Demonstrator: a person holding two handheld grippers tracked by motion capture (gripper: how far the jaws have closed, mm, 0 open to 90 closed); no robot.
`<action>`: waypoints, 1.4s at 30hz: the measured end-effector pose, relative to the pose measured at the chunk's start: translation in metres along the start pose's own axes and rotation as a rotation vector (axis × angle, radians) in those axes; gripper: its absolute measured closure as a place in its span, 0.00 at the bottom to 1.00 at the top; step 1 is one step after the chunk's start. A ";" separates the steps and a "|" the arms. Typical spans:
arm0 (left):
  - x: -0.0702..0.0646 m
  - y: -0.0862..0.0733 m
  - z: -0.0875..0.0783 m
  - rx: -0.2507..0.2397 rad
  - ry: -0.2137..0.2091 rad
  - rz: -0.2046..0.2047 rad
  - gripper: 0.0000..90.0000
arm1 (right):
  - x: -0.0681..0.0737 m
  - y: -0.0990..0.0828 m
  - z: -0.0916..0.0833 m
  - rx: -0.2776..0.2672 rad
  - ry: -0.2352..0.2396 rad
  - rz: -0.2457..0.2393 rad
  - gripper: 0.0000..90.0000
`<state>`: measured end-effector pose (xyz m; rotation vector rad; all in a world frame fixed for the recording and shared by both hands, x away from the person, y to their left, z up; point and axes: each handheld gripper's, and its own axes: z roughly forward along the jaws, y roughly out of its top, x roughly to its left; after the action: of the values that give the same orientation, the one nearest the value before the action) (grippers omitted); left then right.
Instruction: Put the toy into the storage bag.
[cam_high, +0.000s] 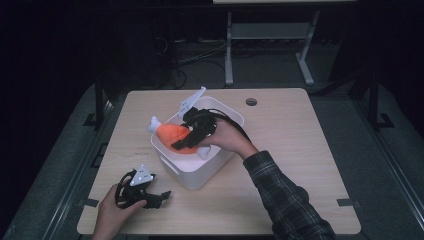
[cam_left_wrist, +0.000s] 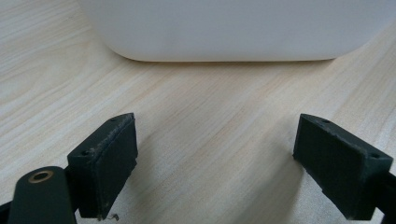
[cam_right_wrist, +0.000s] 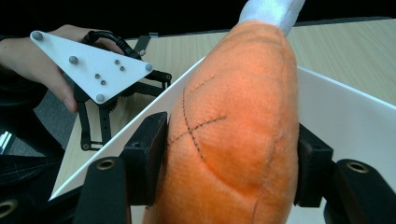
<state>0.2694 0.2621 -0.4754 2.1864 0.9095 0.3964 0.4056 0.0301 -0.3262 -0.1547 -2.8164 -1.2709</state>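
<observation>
At frame centre, the right gripper (cam_high: 186, 139) is clamping its jaws on one orange plush drumstick (cam_high: 172, 133) over one white bin (cam_high: 200, 175). At lower left, the left gripper (cam_high: 159, 196) is resting on the worktop (cam_high: 290, 150), jaws apart and gripping nothing.

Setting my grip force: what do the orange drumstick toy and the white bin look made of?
Drumstick toy: soft plush, fuzzy orange nap with dark stitching, white fabric bone end. Bin: looks like smooth matte white plastic, with rounded corners and thin walls.
</observation>
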 end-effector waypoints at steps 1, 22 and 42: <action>0.000 0.000 0.000 0.000 0.000 0.000 0.14 | 0.000 0.000 0.001 0.000 -0.001 0.001 0.43; 0.000 0.000 0.000 0.000 0.000 0.000 0.14 | 0.003 -0.001 0.001 0.005 -0.008 0.010 0.34; 0.000 0.000 0.000 0.000 0.000 0.000 0.14 | 0.010 -0.035 -0.059 -0.067 -0.114 0.069 0.32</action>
<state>0.2694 0.2621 -0.4752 2.1861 0.9099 0.3962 0.3923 -0.0363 -0.3121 -0.3345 -2.8350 -1.3849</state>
